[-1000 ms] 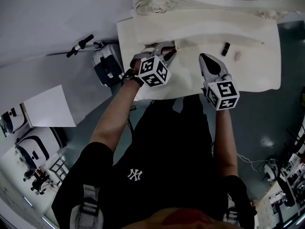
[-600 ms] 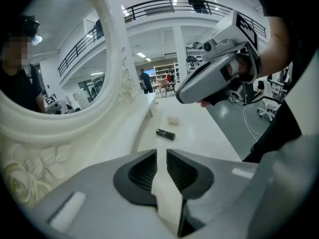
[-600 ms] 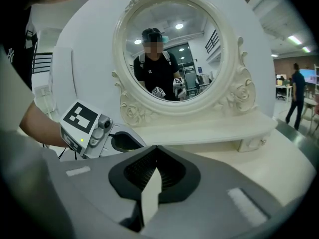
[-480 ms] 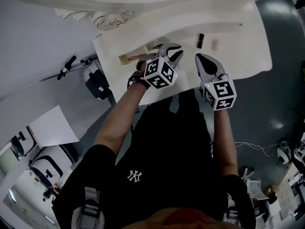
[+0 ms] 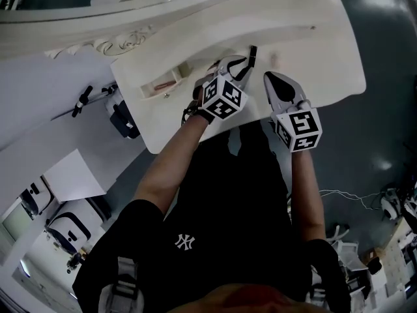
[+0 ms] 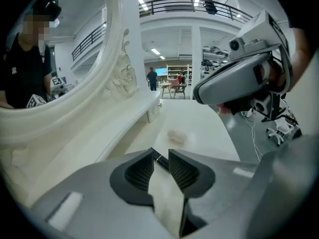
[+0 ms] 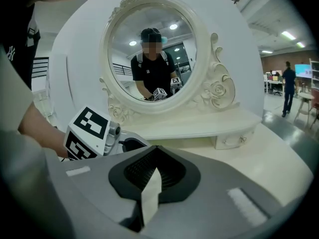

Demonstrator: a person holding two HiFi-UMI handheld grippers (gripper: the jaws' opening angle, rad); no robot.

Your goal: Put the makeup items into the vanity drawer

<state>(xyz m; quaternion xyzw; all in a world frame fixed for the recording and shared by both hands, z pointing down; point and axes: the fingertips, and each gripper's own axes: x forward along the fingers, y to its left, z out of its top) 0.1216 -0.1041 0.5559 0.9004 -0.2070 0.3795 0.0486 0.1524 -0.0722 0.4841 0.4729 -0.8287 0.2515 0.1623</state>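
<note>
Okay, tube (image 5: 252, 53) sits upper centre, right off the left hand-held gripper (image 5: 240, 65), jaws slightly parted (right hand-held gripper (image 5: 269, 78) closed, empty).

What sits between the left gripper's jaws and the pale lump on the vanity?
Only the black tube, right at the jaw tips; beyond it the vanity top is bare up to the pale lump. The left gripper view shows it.
</note>
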